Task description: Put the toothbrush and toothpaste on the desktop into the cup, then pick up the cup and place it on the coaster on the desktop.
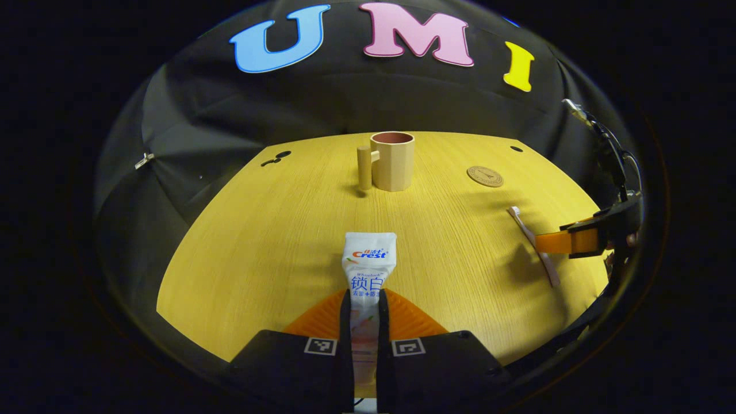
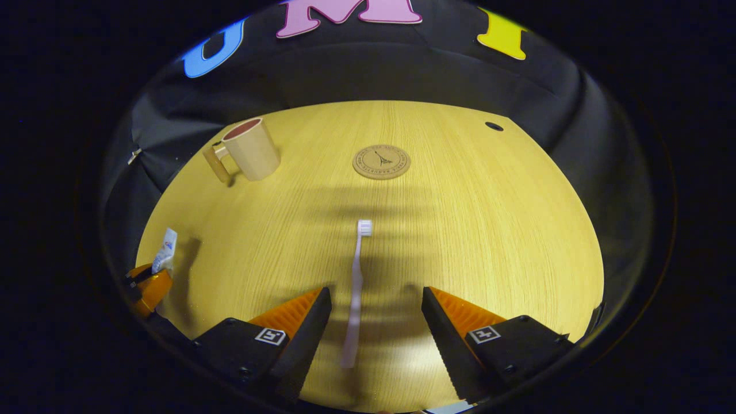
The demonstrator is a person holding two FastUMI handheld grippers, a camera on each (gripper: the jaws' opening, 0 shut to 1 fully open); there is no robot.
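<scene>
1. The left claw [image 1: 364, 322] is clenched on the toothpaste [image 1: 368, 270]; both fingers press on the lower part of the tube. The tube is white and flat, with printed writing on the front, and its wide crimped end points forward toward the cup [image 1: 392, 161].
2. In the right gripper view this tube [image 2: 166, 250] seems raised a little above the bench [image 2: 489, 230], with its shadow beside it.
3. The right claw [image 2: 376, 322] is released, with its fingers wide apart. The toothbrush [image 2: 356, 287] lies flat on the bench between them, and neither finger touches it.
4. The toothbrush is slim and pale, with a white bristle head at the far end, which points toward the coaster [image 2: 381, 161].
5. The cup is beige with a reddish inside and a thick peg-like handle. It stands upright at the far side of the bench.
6. The coaster is a round, flat, brown disc with a small drawing in the middle. It lies well apart from the cup.
</scene>
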